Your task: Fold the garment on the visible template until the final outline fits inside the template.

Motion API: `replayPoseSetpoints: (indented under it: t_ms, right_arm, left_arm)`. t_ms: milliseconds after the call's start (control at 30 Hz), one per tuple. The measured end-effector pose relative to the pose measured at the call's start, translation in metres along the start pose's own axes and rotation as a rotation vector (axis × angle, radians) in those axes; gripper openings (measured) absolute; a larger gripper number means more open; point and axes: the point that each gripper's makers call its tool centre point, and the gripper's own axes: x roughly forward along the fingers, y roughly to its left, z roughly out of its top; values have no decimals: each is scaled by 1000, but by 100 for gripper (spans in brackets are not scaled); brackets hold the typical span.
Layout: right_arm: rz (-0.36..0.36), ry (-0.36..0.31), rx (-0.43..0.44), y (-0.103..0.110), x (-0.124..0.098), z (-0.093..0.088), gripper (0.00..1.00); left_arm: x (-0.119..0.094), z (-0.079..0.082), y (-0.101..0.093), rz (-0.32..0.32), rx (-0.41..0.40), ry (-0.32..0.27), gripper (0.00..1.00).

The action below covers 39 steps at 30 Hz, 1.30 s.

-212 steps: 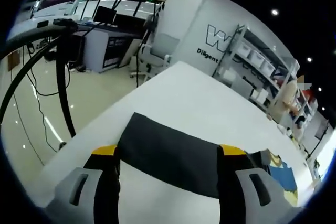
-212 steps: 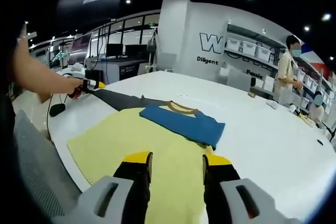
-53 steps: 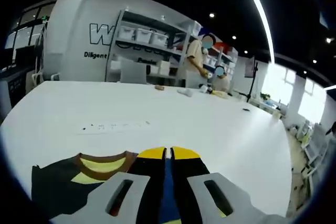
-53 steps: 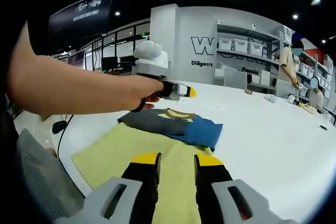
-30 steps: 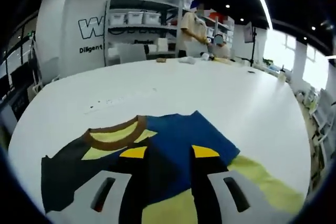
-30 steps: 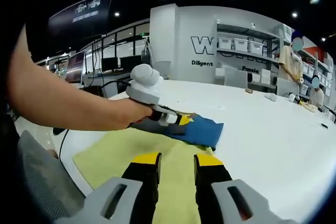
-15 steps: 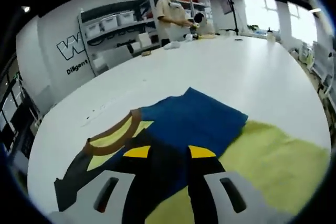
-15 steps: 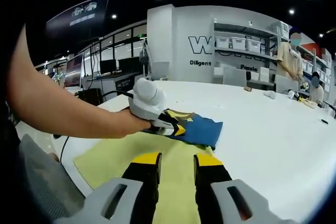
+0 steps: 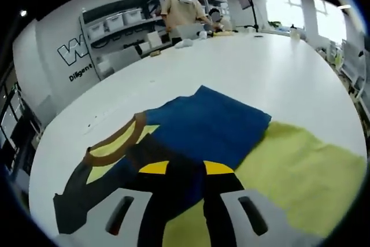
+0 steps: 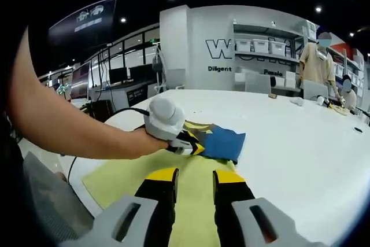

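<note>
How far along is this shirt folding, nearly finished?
Partly. The blue and dark shirt already lies folded into a smaller shape, half on the yellow template. The left hand-held gripper is down at it with open jaws; the right hand-held gripper waits open. Part still lies off the template on the white table.

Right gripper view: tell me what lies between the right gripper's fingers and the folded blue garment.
In the right gripper view, a bare strip of the yellow template lies between the right gripper and the garment. The left gripper sits to the side, at the garment's near edge.
</note>
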Motion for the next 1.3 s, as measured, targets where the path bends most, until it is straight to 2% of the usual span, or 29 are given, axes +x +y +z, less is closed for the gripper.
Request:
replayPoseSetpoints:
  t_ms: [267,667,933,1300]
  right_arm:
    - [4,0,6,1,0,0,19]
    - [7,5,8,1,1,-2,19]
    - [9,4,6,2,0,-1,19]
    - [9,-1,8,1,0,0,19]
  left_arm:
    - [1,-1,-1,-1,-1,-1,9]
    - [-4,1,0,6,-29,-37,4]
    - [-13,11,5,32,-30,-85,2]
    - [-19,25,2,37,-9,-139,0]
